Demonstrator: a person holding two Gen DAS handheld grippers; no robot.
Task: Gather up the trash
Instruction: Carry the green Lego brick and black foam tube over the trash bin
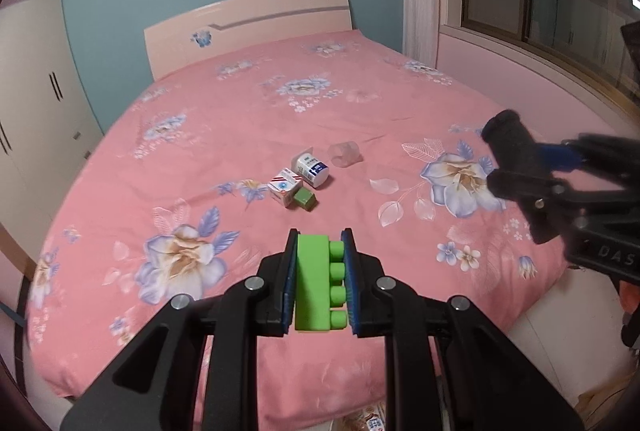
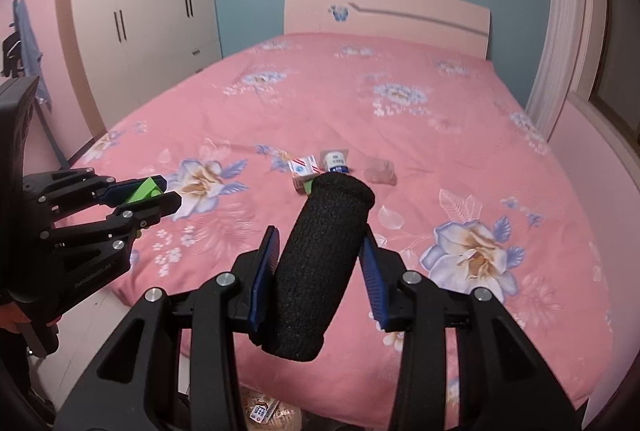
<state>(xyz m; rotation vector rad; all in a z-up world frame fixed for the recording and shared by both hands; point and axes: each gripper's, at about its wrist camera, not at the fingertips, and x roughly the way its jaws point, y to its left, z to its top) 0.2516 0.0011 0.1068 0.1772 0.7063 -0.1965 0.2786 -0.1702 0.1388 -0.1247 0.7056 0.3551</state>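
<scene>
both grippers are loaded, so the collecting looks partly done but nothing visible says where the trash ends up. the left gripper (image 1: 318,279) is clamped on a bright green toy brick (image 1: 316,283), its studs pressed against the right pad, held above the near edge of the bed (image 1: 400,91). the right gripper (image 2: 316,275) carries a black foam tube (image 2: 316,267) that sticks out forward between its fingers; the left pad touches the tube, while the right pad seems to stand a little off it, so the hold looks loose rather than firm.

still lying on the pink flowered bedspread, around the middle of the bed and well beyond both grippers, is a small cluster: a red and white carton (image 1: 285,189), a dark green block (image 1: 305,200) touching its near right side, a white and blue carton (image 1: 312,169) just behind, and a clear plastic cup (image 1: 345,153) tipped on its side a little farther right. so at least four pieces remain to be picked up, in my judgement.

below the near edge of the bed, on the floor, something with printed packaging (image 2: 262,411) shows at the bottom of the right wrist view. it may be a bag or bin for the trash, but too little of it is visible to tell. if it is, dropping the two held pieces there would be the sensible next step.
</scene>
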